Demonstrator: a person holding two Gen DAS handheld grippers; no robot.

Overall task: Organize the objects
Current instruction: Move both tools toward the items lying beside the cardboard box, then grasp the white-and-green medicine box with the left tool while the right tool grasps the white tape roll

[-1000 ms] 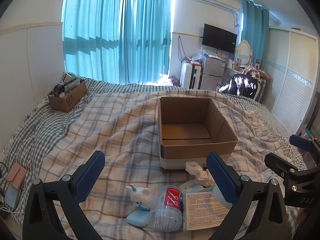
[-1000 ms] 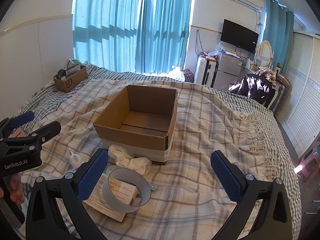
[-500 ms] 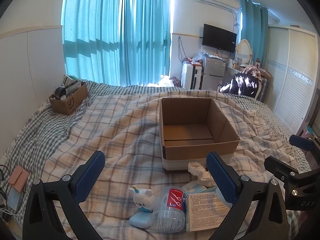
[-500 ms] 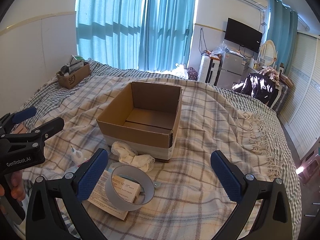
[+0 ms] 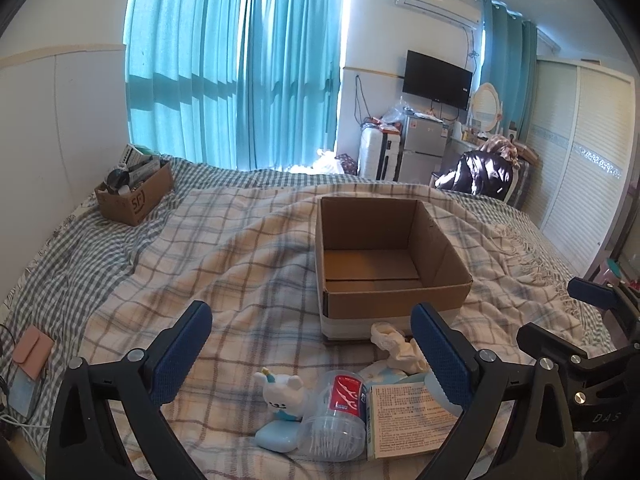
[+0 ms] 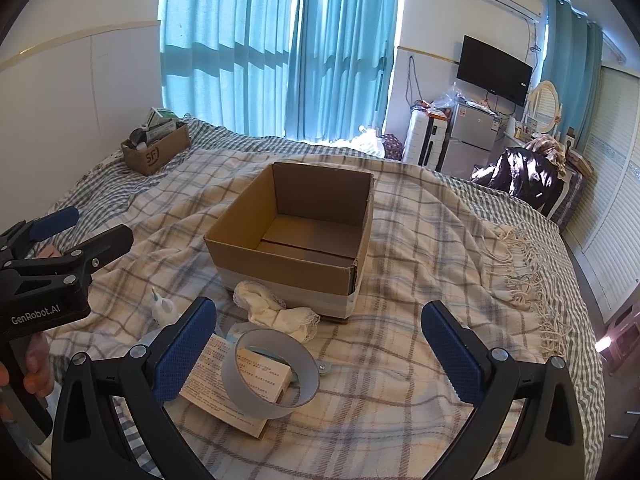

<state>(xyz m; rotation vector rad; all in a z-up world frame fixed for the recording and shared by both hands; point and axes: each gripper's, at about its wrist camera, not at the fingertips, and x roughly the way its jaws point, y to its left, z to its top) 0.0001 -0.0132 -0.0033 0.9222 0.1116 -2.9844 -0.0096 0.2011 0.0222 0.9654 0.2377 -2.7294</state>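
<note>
2 handheld grippers hover over a plaid blanket [image 5: 248,264] on a bed, both spread wide and holding nothing. The left gripper [image 5: 312,354] frames a cluster of small items at the blanket's near edge: a white toy [image 5: 282,394] standing on a pale blue case [image 5: 276,438], a clear tub [image 5: 338,420] of cotton swabs lying on its side just beside it, and a printed booklet [image 5: 408,420] touching the tub. The right gripper [image 6: 320,344] hangs above a grey tape ring [image 6: 272,376] that stands tilted on a small printed carton [image 6: 262,374], which in turn lies on the booklet [image 6: 208,380]. A crumpled white cloth [image 6: 276,312] lies against the front wall of an open box [image 6: 292,232], which sits in the middle of the blanket with nothing inside. In the right wrist view the left gripper [image 6: 60,232] shows at the left edge, its grip held in a hand [image 6: 32,368]. In the left wrist view the right gripper [image 5: 576,320] shows at the right edge. A second, smaller box [image 5: 134,196] filled with oddments sits far off near the wall. Teal curtains [image 5: 236,72] hang behind the bed.
</note>
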